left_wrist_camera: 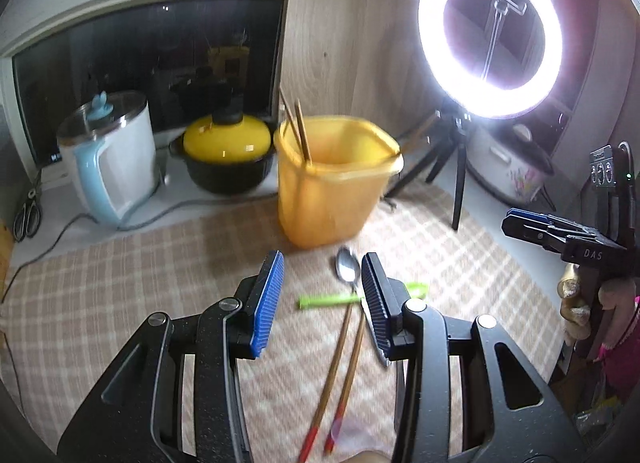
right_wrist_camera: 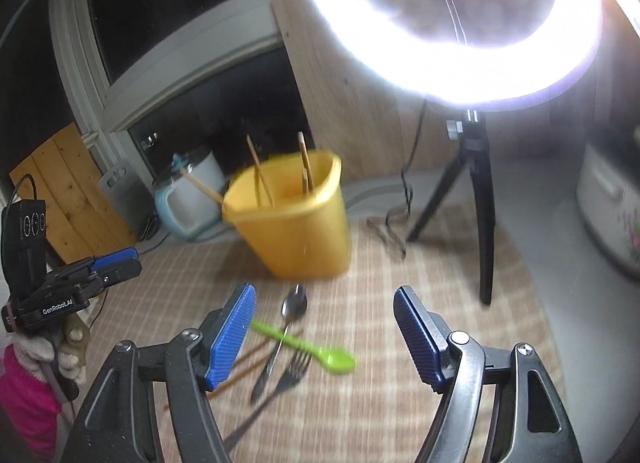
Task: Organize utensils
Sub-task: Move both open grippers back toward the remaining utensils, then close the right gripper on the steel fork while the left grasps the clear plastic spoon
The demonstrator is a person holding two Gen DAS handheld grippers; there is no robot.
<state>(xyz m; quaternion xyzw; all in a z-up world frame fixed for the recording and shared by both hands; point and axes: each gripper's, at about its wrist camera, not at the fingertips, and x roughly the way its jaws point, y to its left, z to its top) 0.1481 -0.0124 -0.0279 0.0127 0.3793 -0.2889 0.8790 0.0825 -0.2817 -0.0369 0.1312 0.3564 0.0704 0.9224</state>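
Observation:
A yellow plastic bin point(left_wrist_camera: 332, 191) point(right_wrist_camera: 296, 231) stands on the checked cloth with several chopsticks point(right_wrist_camera: 260, 179) leaning in it. In front of it lies a pile of utensils: a metal spoon point(left_wrist_camera: 347, 267) point(right_wrist_camera: 294, 303), a green plastic spoon point(left_wrist_camera: 332, 299) point(right_wrist_camera: 320, 351), a dark fork point(right_wrist_camera: 294, 369) and a pair of red-tipped chopsticks point(left_wrist_camera: 340, 375). My left gripper point(left_wrist_camera: 322, 303) hovers over the pile, jaws apart, nothing between the pads. My right gripper point(right_wrist_camera: 324, 337) hangs above the same pile from the right, jaws wide, holding nothing. Each gripper shows in the other's view, the right gripper point(left_wrist_camera: 520, 221) and the left gripper point(right_wrist_camera: 132, 261).
A ring light on a black tripod point(left_wrist_camera: 460, 183) point(right_wrist_camera: 480, 223) stands right of the bin. Behind sit a white and blue kettle point(left_wrist_camera: 108, 159), a yellow-lidded black pot point(left_wrist_camera: 228, 159) and a flowered cooker point(left_wrist_camera: 512, 167). Scissors point(left_wrist_camera: 28, 215) and a cable point(left_wrist_camera: 72, 223) lie at the left.

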